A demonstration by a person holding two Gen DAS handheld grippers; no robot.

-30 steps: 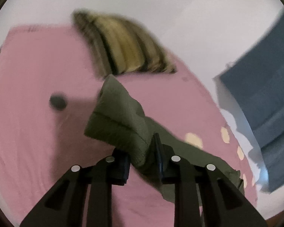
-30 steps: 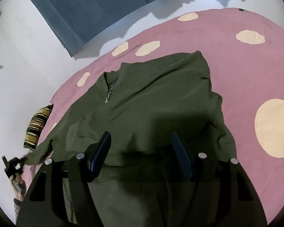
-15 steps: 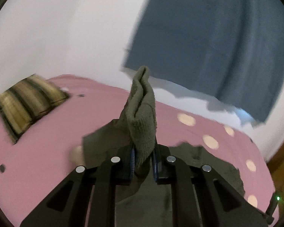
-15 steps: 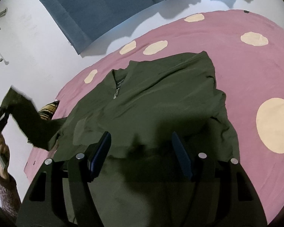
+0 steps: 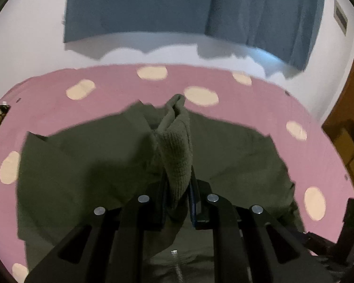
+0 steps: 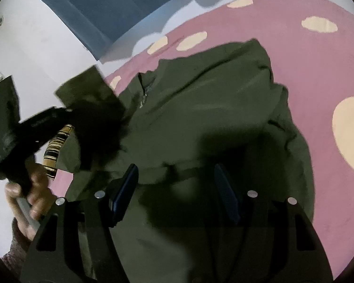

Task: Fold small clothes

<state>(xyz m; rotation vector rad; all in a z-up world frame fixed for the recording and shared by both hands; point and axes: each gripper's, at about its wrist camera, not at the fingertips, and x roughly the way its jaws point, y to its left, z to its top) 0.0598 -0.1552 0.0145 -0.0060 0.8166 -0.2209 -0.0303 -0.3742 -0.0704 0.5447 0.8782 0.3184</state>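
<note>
An olive green jacket [image 6: 212,118] lies spread on a pink bedcover with cream dots [image 6: 318,54], its zip and collar toward the far left. My left gripper [image 5: 177,195] is shut on the ribbed sleeve cuff [image 5: 177,155], which stands up between its pads above the jacket body [image 5: 82,165]. In the right wrist view that left gripper [image 6: 66,113] hangs at the left, held by a hand [image 6: 32,200], with the cuff [image 6: 89,89] lifted over the jacket. My right gripper [image 6: 177,188] stands open low over the jacket's hem with nothing between its fingers.
A blue curtain [image 5: 177,7] hangs on the white wall behind the bed. A striped brown and yellow cushion [image 6: 56,148] lies at the bed's left side. A wooden door or cabinet [image 5: 349,129] stands at the right.
My left gripper has closed on the cuff and swung it from the bed's left side, near the cushion, across over the jacket body. The right gripper stayed almost still.
</note>
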